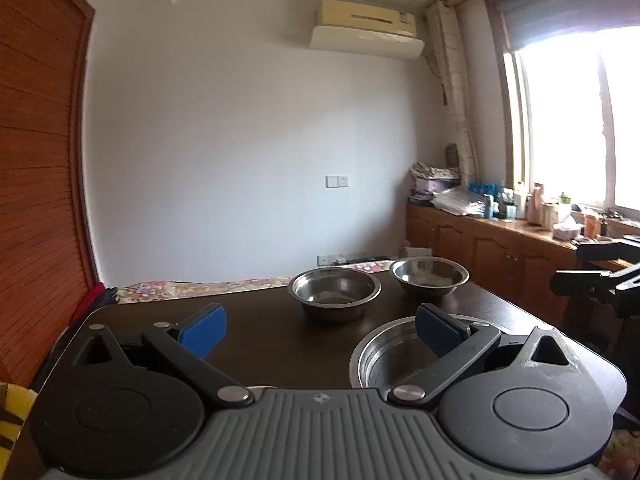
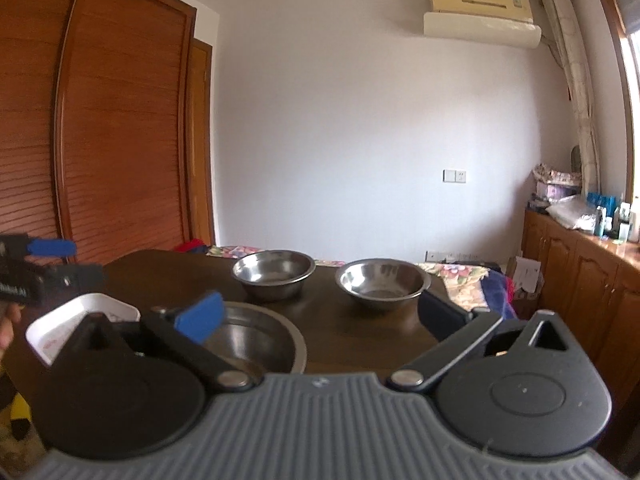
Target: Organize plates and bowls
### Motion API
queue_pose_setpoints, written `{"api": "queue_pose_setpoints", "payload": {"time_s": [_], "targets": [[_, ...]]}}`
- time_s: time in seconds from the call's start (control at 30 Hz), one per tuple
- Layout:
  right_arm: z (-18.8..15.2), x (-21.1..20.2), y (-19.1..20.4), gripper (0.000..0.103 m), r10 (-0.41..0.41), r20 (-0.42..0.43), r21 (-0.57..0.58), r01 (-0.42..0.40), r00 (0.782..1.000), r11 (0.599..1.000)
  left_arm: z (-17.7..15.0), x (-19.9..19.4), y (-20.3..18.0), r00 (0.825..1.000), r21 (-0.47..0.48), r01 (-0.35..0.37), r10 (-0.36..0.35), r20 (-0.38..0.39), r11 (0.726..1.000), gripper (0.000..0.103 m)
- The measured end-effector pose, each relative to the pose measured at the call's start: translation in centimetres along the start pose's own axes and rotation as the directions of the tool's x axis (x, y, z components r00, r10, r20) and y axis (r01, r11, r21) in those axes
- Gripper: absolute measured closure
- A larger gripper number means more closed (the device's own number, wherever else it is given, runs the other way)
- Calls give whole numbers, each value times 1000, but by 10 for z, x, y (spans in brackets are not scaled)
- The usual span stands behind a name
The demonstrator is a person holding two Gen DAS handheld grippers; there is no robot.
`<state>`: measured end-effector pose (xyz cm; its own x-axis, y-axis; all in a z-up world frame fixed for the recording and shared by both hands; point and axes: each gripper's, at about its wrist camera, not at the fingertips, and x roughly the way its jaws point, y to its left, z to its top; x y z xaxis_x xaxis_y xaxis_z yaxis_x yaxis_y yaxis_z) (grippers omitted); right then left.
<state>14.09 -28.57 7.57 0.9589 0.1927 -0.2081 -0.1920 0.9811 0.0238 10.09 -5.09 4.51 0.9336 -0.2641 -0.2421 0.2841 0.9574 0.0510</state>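
Note:
Two steel bowls stand side by side at the far end of the dark table [image 1: 256, 320]: a left bowl [image 1: 335, 290] [image 2: 273, 270] and a right bowl [image 1: 429, 276] [image 2: 383, 280]. A wider steel bowl [image 1: 380, 356] [image 2: 256, 336] sits nearer, partly hidden behind the gripper fingers. A white square plate [image 2: 80, 316] lies at the table's near left. My left gripper [image 1: 320, 328] is open and holds nothing. My right gripper [image 2: 320, 316] is open too, above the table, with nothing between its pads. Each gripper shows at the edge of the other's view: the right gripper [image 1: 592, 280] and the left gripper [image 2: 48, 256].
A wooden slatted wardrobe [image 2: 100, 120] stands at the left. A floral bedcover [image 1: 200, 286] lies beyond the table. A low wooden cabinet [image 1: 500, 248] with clutter on top runs under the bright window [image 1: 580, 120]. A person's hand [image 2: 8, 320] shows at the left edge.

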Motion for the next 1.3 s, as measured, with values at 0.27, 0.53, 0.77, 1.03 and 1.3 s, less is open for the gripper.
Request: {"api": "queue_pose_setpoints", "payload": {"time_s": [0.27,0.53,0.77,1.03,1.3], "targets": [[24,20,-9,0,59,-45,-20,-59,997,998,21,24,12,998,63,37,-34,-50,997,0],[64,69,-8,0,106,-86,-68,-112,991,991,50,71,30,992,37,88,-84,-93,995,0],[65,123,-2,21,182,-177,-29,-189,967,981,52,121,42,985,58,72,-62,-162,996,2],[52,176,7,46,265,-303,56,-261,915,964,51,185,51,964,79,91,-68,-256,993,15],[42,211,11,48,279,-413,103,-260,867,960,51,236,56,945,62,105,-81,-317,993,17]]}}
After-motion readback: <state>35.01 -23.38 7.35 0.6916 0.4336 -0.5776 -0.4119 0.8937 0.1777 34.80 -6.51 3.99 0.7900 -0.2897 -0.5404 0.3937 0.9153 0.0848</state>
